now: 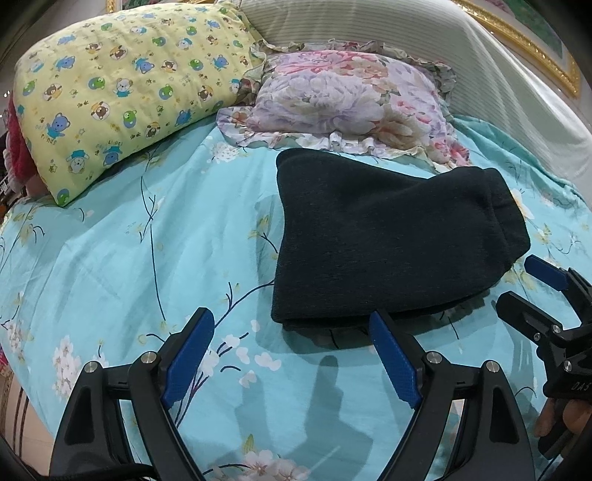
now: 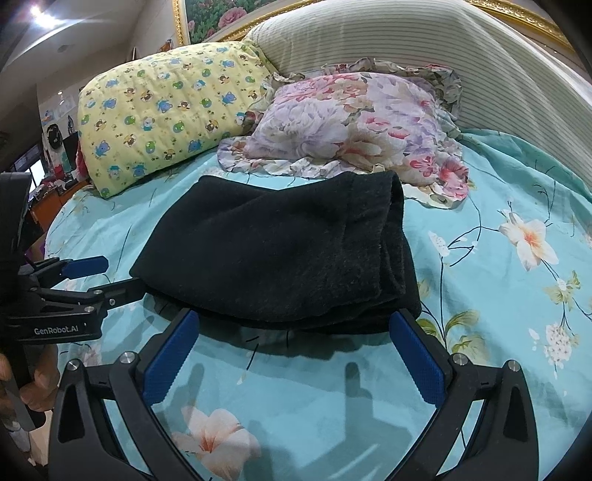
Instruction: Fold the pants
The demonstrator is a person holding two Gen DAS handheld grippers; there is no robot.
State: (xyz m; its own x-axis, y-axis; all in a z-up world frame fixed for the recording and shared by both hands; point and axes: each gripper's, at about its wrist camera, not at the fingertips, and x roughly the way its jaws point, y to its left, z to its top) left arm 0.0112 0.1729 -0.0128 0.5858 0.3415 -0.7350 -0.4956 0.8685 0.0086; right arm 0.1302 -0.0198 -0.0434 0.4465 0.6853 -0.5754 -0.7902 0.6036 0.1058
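Both the left gripper (image 1: 292, 333) and right gripper (image 2: 292, 333) gape wide and empty just short of the pants (image 2: 281, 255), a soft, thick, floppy bundle best pinched at its near layered edge.

Turquoise floral bedsheet (image 2: 499, 370) filling lower two thirds of both views, lying slightly rumpled. Yellow bear-print pillow (image 1: 122, 96) sitting at upper left, floral ruffled pillow (image 1: 351, 107) lying just beside it at upper centre. Striped pale headboard cushion (image 2: 444, 63) curving across upper right. Gilt picture frame (image 2: 181, 22) with flower painting (image 2: 218, 11) showing at top of right wrist view. Ceiling light (image 2: 37, 11) glaring in upper left corner. Cluttered wooden furniture (image 2: 51, 192) sitting at far left edge, details too small to tell.
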